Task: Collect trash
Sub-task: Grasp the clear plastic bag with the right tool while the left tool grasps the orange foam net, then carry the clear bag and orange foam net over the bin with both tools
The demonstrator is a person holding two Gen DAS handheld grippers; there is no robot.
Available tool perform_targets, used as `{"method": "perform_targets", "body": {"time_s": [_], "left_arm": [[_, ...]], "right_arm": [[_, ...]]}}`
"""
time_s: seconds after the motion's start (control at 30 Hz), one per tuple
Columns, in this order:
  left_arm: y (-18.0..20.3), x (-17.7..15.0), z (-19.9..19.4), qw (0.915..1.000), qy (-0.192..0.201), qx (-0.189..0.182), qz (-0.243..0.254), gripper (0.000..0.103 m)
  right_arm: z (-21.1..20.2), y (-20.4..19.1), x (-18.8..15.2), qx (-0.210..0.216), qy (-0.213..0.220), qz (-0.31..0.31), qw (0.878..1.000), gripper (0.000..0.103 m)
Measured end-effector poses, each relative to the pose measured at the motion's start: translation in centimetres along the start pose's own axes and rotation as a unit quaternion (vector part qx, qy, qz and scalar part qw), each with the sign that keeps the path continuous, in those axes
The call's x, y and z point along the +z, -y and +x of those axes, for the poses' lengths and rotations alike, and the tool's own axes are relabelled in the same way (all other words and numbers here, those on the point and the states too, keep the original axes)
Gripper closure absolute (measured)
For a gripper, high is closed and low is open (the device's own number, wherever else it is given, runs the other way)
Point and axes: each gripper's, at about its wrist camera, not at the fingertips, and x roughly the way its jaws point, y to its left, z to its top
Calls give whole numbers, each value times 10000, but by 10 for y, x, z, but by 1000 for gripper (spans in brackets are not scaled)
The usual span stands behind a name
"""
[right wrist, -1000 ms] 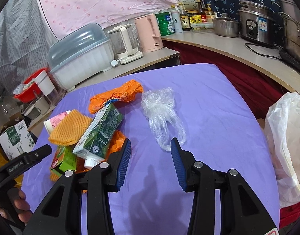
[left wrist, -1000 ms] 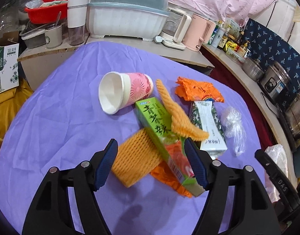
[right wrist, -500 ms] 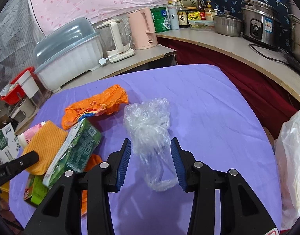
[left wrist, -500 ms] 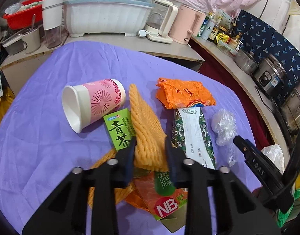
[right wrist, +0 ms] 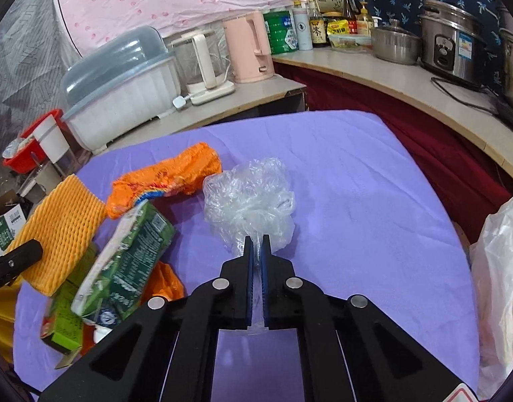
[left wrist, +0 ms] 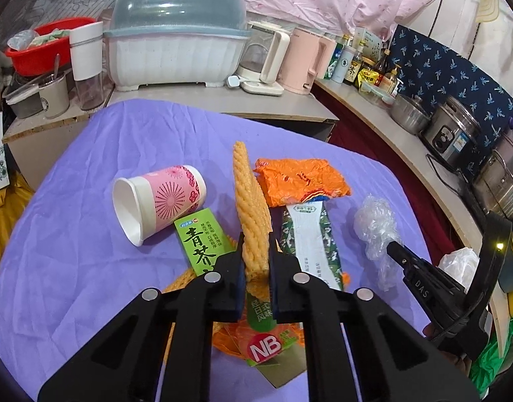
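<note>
Right gripper [right wrist: 257, 242] has closed on clear plastic [right wrist: 249, 197]; fingers hide its tail.

The purple tablecloth [right wrist: 357, 201] is matt, softly creased fabric. The yellow foam fruit net [left wrist: 251, 207] has a ribbed, woven-looking texture, while the crumpled clear plastic film [right wrist: 249, 197] is thin and shiny. The pink paper cup [left wrist: 162, 197] is smooth with a matt print, and the green cardboard carton [left wrist: 202, 241] looks slightly glossy. The orange snack wrapper [left wrist: 300, 181] is crinkled and glossy.
</note>
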Motion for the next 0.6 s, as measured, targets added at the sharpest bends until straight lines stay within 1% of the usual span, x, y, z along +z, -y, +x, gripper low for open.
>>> {"method": "perform_targets", "body": {"time_s": [0.33, 0.6], "left_arm": [[35, 6, -50, 9989, 376, -145, 228, 93], [79, 1, -89, 9959, 628, -387, 522, 93]], "right_arm": [[-67, 9, 14, 63, 497, 25, 9987, 99], [-124, 39, 14, -34, 868, 209, 9960, 99]]}}
